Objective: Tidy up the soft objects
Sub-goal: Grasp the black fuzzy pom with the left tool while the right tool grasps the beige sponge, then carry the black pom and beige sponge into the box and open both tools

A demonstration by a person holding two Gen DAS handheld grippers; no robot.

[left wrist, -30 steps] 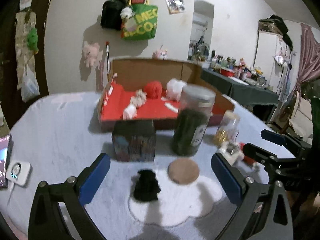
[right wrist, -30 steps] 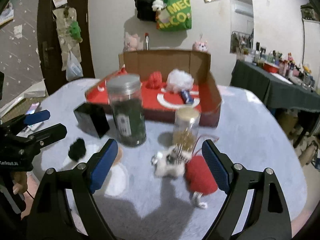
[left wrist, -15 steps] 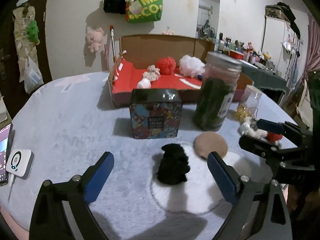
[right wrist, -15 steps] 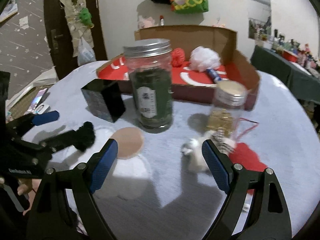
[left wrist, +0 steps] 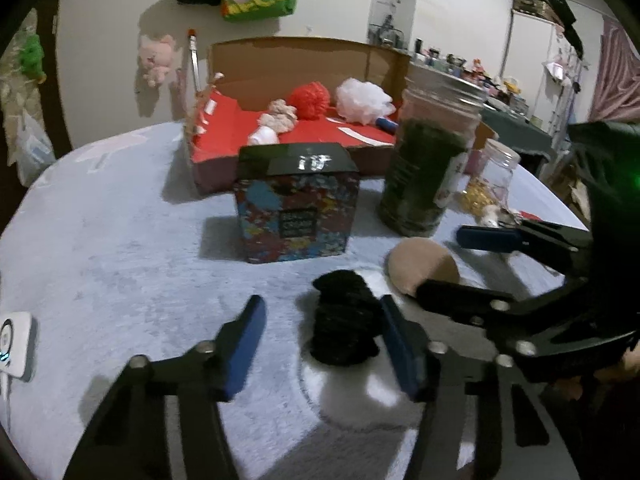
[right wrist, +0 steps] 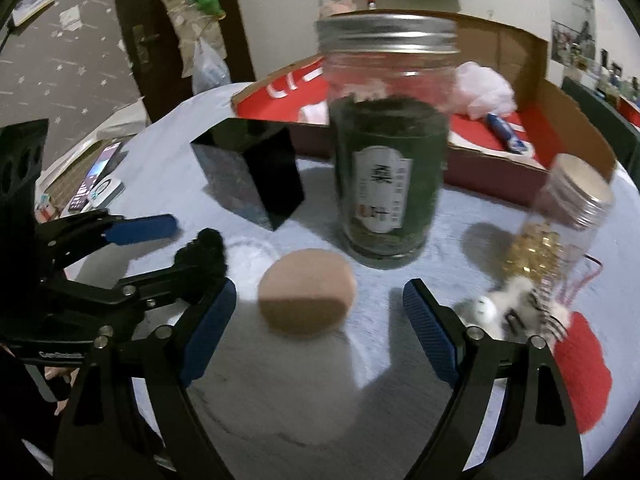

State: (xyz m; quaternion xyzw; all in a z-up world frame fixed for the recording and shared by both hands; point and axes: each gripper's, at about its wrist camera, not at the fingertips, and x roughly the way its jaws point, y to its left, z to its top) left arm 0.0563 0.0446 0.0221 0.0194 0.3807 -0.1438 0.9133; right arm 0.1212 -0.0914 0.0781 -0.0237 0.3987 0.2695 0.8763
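A black fluffy pom-pom (left wrist: 344,320) lies on a white furry mat (left wrist: 360,396). My left gripper (left wrist: 322,344) is open, its jaws on either side of the pom-pom, the right pad nearly touching it. A tan round sponge (right wrist: 307,298) lies on the mat's far edge. My right gripper (right wrist: 320,332) is open with the sponge between its fingertips. The pom-pom (right wrist: 202,254) and left gripper (right wrist: 160,248) show at the left of the right wrist view. A small white plush (right wrist: 504,308) and a red heart plush (right wrist: 580,368) lie at the right.
A colourful tin box (left wrist: 296,204), a tall jar of green stuff (right wrist: 386,152) and a small jar of gold beads (right wrist: 560,224) stand behind the mat. A cardboard box with a red floor (left wrist: 224,148) holds several soft things. A phone and white device (right wrist: 104,188) lie left.
Both grippers moved forward and down. The left jaws narrowed around the black pom-pom. The right gripper now frames the tan sponge, closer to the green jar.
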